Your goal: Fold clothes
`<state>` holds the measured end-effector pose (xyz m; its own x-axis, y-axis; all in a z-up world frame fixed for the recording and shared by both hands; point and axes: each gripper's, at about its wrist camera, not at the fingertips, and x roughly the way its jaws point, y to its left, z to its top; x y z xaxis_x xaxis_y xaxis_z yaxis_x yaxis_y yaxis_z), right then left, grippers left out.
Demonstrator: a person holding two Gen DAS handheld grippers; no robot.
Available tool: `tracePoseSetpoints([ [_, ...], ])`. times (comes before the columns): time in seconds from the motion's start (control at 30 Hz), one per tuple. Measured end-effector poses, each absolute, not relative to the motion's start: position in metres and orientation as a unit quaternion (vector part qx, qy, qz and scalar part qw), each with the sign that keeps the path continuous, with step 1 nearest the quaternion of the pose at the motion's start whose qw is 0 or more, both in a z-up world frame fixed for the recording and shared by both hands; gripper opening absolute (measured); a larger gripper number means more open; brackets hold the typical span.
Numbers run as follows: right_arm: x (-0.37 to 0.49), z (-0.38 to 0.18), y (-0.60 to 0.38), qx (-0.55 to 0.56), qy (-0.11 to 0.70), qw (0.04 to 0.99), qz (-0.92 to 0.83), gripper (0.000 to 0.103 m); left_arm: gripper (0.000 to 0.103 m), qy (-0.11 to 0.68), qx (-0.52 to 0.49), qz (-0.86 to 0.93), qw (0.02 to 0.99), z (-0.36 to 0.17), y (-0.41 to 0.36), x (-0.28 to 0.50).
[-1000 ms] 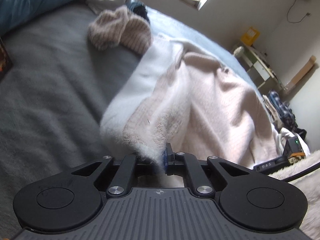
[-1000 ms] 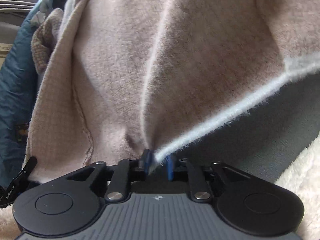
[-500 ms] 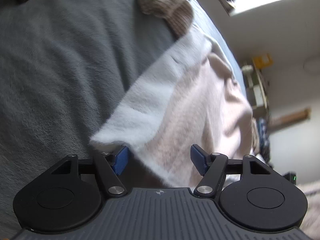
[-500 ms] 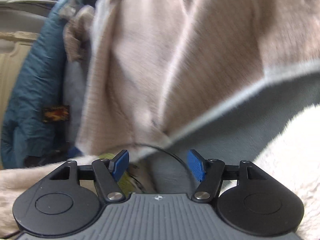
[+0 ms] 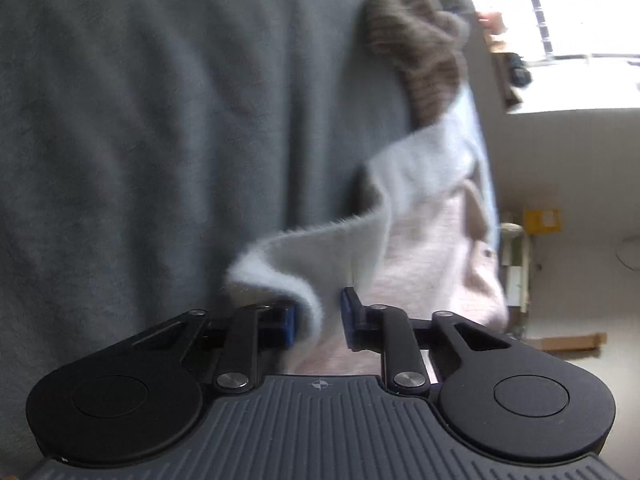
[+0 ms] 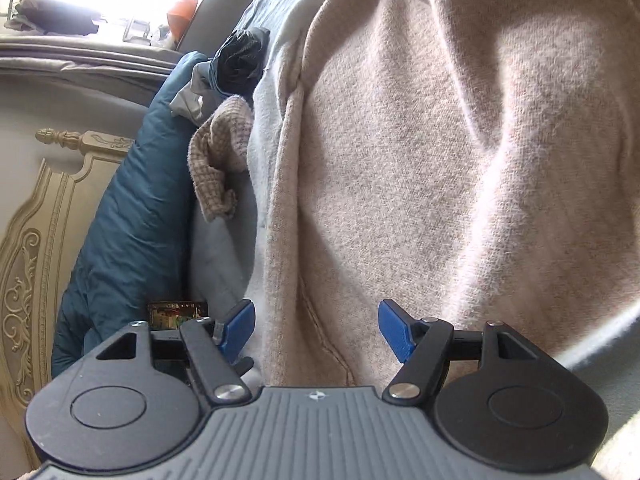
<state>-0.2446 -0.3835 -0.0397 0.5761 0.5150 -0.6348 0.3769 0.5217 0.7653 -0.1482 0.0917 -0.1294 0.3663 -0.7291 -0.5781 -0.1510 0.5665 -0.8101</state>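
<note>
The left gripper (image 5: 316,322) is parted narrowly, a pale fuzzy hem of the pink sweater (image 5: 424,240) lying between its blue pads, not clamped; the right gripper (image 6: 314,330) stands released wide over the sweater's body. The sweater lies rumpled on the grey blanket (image 5: 160,120). Beyond the sweater sits a brown knit (image 5: 416,56); judged step: re-gripping, which calls for closing on an edge.

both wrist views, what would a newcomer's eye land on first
The pale pink sweater fills the right wrist view, spread ahead of the open right claw. In the left view its white fuzzy edge curls between the left claw's blue pads on the grey blanket.
</note>
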Motion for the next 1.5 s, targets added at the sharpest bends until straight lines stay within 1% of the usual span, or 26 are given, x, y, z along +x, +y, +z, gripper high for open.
tracePoseSetpoints([
  [0.03, -0.241, -0.042, -0.383, 0.49, 0.454, 0.743, 0.045, 0.071, 0.008, 0.505, -0.413, -0.231, 0.721, -0.118, 0.085, -0.144],
  [0.07, -0.237, -0.043, -0.382, 0.493, 0.449, 0.744, 0.044, 0.071, 0.007, 0.482, -0.401, -0.272, 0.73, -0.102, 0.072, -0.138],
  [0.17, -0.233, -0.043, -0.389, 0.497, 0.43, 0.754, 0.028, 0.071, 0.007, 0.426, -0.332, -0.406, 0.737, -0.053, 0.016, -0.12],
  [0.27, -0.242, -0.032, -0.41, 0.492, 0.398, 0.774, -0.006, 0.071, 0.007, 0.396, -0.245, -0.54, 0.701, -0.017, -0.061, -0.116],
  [0.33, -0.249, -0.023, -0.425, 0.489, 0.377, 0.786, -0.03, 0.071, 0.008, 0.384, -0.165, -0.617, 0.667, -0.005, -0.116, -0.127],
  [0.37, -0.253, -0.02, -0.432, 0.488, 0.365, 0.792, -0.04, 0.071, 0.008, 0.384, -0.125, -0.647, 0.647, -0.003, -0.142, -0.134],
  [0.43, -0.261, -0.013, -0.446, 0.484, 0.347, 0.801, -0.063, 0.071, 0.013, 0.412, -0.048, -0.68, 0.604, -0.014, -0.19, -0.154],
  [0.47, -0.262, -0.011, -0.451, 0.478, 0.345, 0.805, -0.073, 0.071, 0.021, 0.428, -0.01, -0.687, 0.587, -0.026, -0.209, -0.163],
  [0.53, -0.264, -0.008, -0.459, 0.465, 0.342, 0.812, -0.094, 0.071, 0.027, 0.45, 0.051, -0.684, 0.572, -0.05, -0.225, -0.178],
  [0.6, -0.263, -0.006, -0.467, 0.447, 0.344, 0.819, -0.107, 0.072, 0.029, 0.467, 0.076, -0.674, 0.568, -0.07, -0.229, -0.182],
  [0.67, -0.251, -0.005, -0.469, 0.431, 0.354, 0.823, -0.109, 0.072, 0.037, 0.482, 0.049, -0.662, 0.571, -0.08, -0.218, -0.173],
  [0.73, -0.226, -0.001, -0.471, 0.419, 0.359, 0.829, -0.092, 0.072, 0.042, 0.49, 0.004, -0.652, 0.579, -0.085, -0.203, -0.157],
  [0.83, -0.171, 0.005, -0.471, 0.409, 0.357, 0.839, -0.046, 0.074, 0.052, 0.494, -0.075, -0.628, 0.597, -0.087, -0.177, -0.125],
  [0.87, -0.15, 0.007, -0.47, 0.407, 0.354, 0.842, -0.029, 0.075, 0.054, 0.491, -0.103, -0.615, 0.609, -0.088, -0.169, -0.113],
  [0.97, -0.077, 0.005, -0.461, 0.412, 0.345, 0.843, 0.025, 0.079, 0.055, 0.473, -0.164, -0.558, 0.661, -0.093, -0.138, -0.075],
  [1.1, 0.01, -0.022, -0.452, 0.439, 0.357, 0.824, 0.034, 0.083, 0.055, 0.421, -0.217, -0.441, 0.762, -0.097, -0.098, -0.023],
  [1.13, 0.031, -0.028, -0.45, 0.446, 0.36, 0.819, 0.036, 0.084, 0.055, 0.407, -0.233, -0.411, 0.782, -0.098, -0.088, -0.01],
  [1.17, 0.053, -0.035, -0.448, 0.452, 0.363, 0.814, 0.038, 0.084, 0.058, 0.396, -0.251, -0.384, 0.795, -0.1, -0.081, 0.003],
  [1.23, 0.096, -0.049, -0.444, 0.465, 0.369, 0.804, 0.042, 0.084, 0.061, 0.388, -0.288, -0.329, 0.811, -0.108, -0.067, 0.031],
  [1.3, 0.13, -0.068, -0.443, 0.481, 0.381, 0.789, 0.035, 0.084, 0.061, 0.402, -0.31, -0.289, 0.811, -0.122, -0.061, 0.059],
  [1.4, 0.156, -0.1, -0.451, 0.51, 0.394, 0.765, -0.004, 0.084, 0.061, 0.428, -0.322, -0.254, 0.805, -0.142, -0.065, 0.087],
  [1.5, 0.173, -0.127, -0.46, 0.539, 0.389, 0.747, -0.022, 0.084, 0.062, 0.427, -0.32, -0.233, 0.813, -0.153, -0.079, 0.098],
])
